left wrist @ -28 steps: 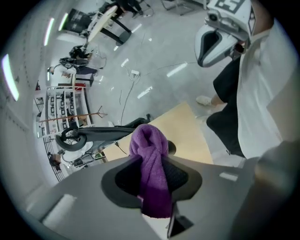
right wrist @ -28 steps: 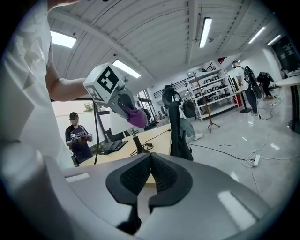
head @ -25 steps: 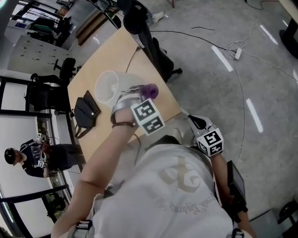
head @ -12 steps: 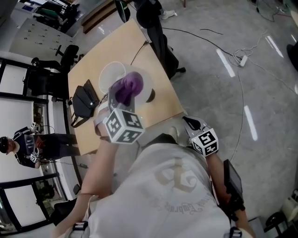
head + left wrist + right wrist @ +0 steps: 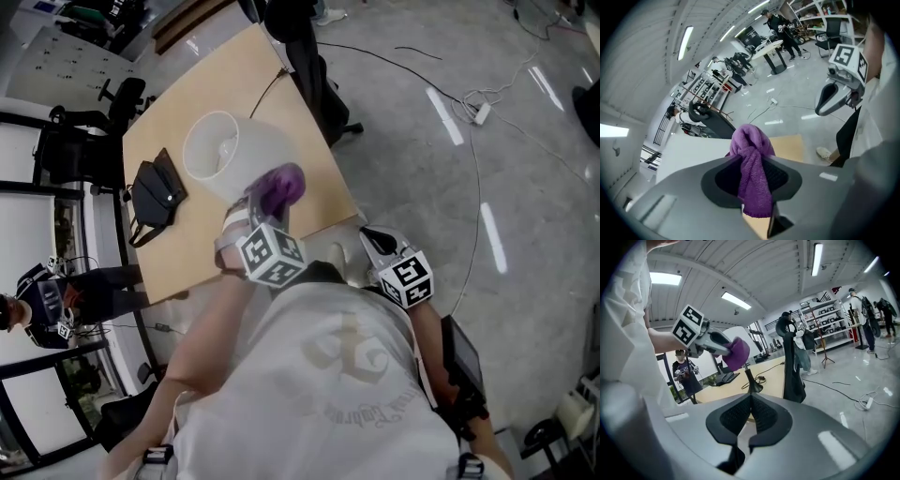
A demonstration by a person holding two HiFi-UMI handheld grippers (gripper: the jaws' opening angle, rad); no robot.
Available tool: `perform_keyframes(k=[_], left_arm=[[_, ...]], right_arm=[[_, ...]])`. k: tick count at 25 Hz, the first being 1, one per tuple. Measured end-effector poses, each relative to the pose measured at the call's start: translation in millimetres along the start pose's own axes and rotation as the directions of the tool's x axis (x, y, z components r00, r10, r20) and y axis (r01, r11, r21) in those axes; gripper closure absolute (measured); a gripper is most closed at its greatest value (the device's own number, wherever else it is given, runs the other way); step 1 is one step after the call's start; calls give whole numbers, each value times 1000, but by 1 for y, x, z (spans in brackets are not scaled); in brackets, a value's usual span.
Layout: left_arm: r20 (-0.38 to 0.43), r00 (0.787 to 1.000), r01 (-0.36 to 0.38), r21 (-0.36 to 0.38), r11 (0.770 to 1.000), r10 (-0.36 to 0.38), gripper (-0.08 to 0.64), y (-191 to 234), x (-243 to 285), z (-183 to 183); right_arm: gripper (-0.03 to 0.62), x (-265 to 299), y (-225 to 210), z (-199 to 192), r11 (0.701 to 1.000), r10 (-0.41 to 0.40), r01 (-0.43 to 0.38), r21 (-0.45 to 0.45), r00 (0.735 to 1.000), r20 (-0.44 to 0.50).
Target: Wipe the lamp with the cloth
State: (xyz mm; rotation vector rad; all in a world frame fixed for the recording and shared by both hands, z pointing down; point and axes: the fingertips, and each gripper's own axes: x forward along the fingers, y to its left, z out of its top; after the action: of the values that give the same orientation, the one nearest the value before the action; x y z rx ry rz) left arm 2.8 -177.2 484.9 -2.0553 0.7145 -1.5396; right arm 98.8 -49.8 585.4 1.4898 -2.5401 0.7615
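**A:** How far along is the wiping looking to you?

**B:** Under way, I'd say. The left hand-held gripper (image 5: 265,204) is pinching the purple cloth (image 5: 279,186). The cloth seems to be pressing against the side of the lamp (image 5: 230,159) nearest the person, low on its shade.

**A:** Is the grip looking sound?

**B:** In the left gripper view the cloth (image 5: 750,150) is bunching up above the pads and hanging down below them. So the jaws are clamping it around its middle. Behind it the white shade (image 5: 689,152) is filling much of the view.

**A:** And the other one?

**B:** The right hand-held gripper (image 5: 373,240) is hanging just past the bench's near corner, close to the person's body. In the right gripper view its jaws are pressing together on nothing.

**A:** Where is the lamp standing?

**B:** On the wooden bench (image 5: 187,258), with a black bag (image 5: 150,192) lying near it, on the head view's left. The right gripper view is showing a thin dark stem (image 5: 749,373) rising from a dark round base.

**A:** What is remaining?

**B:** I'm not managing to judge cleanliness from here. The shade is looking plain white and smooth, with no marks I can make out. The far side of the shade, the stem and the base are probably waiting for the cloth.
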Motion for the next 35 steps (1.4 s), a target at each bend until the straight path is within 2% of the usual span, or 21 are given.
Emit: perform_keyframes(k=[2, 4, 8, 11, 13, 16, 19, 21, 23, 27, 32, 35], left_arm=[[-11, 999, 37, -7, 999, -38, 449, -21, 8, -9], [8, 999, 44, -29, 999, -44, 449, -26, 3, -9], [128, 992, 20, -28, 999, -16, 448, -6, -29, 8], [195, 978, -61, -97, 993, 79, 448, 29, -62, 12], [219, 961, -138, -156, 978, 170, 448, 53, -79, 6], [221, 937, -229, -192, 954, 269, 448, 76, -81, -30], [191, 931, -275, -195, 941, 312, 448, 109, -77, -66], [195, 936, -262, -176, 949, 295, 448, 109, -75, -66], [233, 940, -220, -146, 964, 250, 448, 89, -64, -56], [322, 928, -153, -129, 980, 187, 448, 54, -43, -58], [301, 953, -24, -57, 998, 40, 448, -7, -22, -73], [350, 937, 18, -92, 996, 15, 448, -24, -30, -69]], right_arm=[[580, 0, 1, -1, 1000, 12, -12, -4, 1000, -9], [580, 0, 1, -2, 1000, 25, -26, -8, 999, -23], [580, 8, 4, -3, 998, 62, -63, -23, 997, -43], [580, 19, 10, 4, 995, 95, -97, -37, 994, -47], [580, 24, 15, 4, 992, 112, -114, -51, 992, -52], [580, 48, 25, -3, 988, 129, -132, -83, 991, -46], [580, 87, 41, 19, 974, 178, -182, -132, 983, -43], [580, 84, 50, 25, 970, 195, -207, -129, 976, -97], [580, 69, 50, 26, 973, 176, -191, -129, 977, -121], [580, 66, 52, 24, 977, 136, -152, -146, 984, -114], [580, 60, 58, 27, 977, 122, -141, -157, 984, -129], [580, 45, 59, 23, 980, 101, -124, -156, 984, -147]])
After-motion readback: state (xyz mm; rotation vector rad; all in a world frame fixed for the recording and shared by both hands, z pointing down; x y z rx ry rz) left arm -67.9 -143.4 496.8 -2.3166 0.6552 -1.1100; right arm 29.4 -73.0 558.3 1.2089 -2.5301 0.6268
